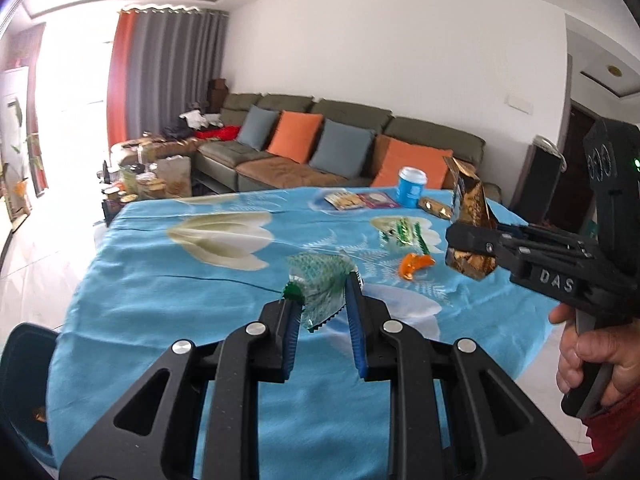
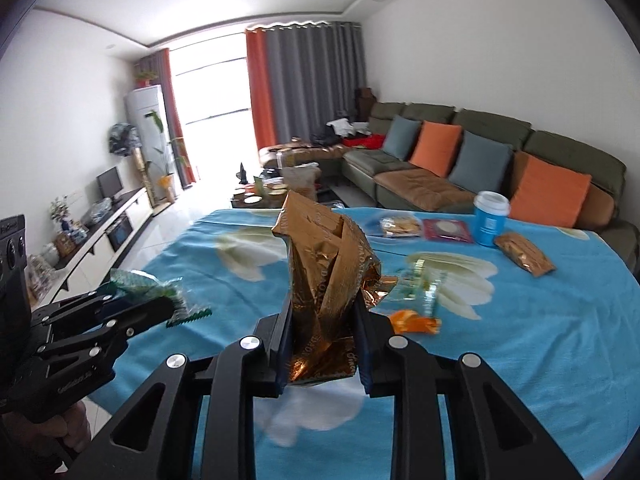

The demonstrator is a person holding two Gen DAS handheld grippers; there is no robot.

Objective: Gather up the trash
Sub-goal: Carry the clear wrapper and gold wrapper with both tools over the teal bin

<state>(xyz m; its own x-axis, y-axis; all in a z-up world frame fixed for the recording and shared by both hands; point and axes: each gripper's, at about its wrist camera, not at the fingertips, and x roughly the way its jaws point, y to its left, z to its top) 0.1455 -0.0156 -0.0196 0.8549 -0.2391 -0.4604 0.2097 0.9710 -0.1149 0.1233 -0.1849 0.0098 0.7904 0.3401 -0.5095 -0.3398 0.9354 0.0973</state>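
Your left claw (image 1: 320,304) pinches a clear green-printed wrapper (image 1: 320,284) and your right claw (image 2: 323,344) clamps a crumpled gold foil bag (image 2: 324,280), both above the table (image 1: 180,280).

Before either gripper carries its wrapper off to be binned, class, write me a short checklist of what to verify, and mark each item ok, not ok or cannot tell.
1. Left gripper shut on the green wrapper: ok.
2. Right gripper shut on the gold bag: ok.
3. Both wrappers lifted off the blue cloth: ok.
4. Table free of trash: not ok; the orange wrapper and the clear green wrapper remain.
5. Bin in sight: cannot tell.
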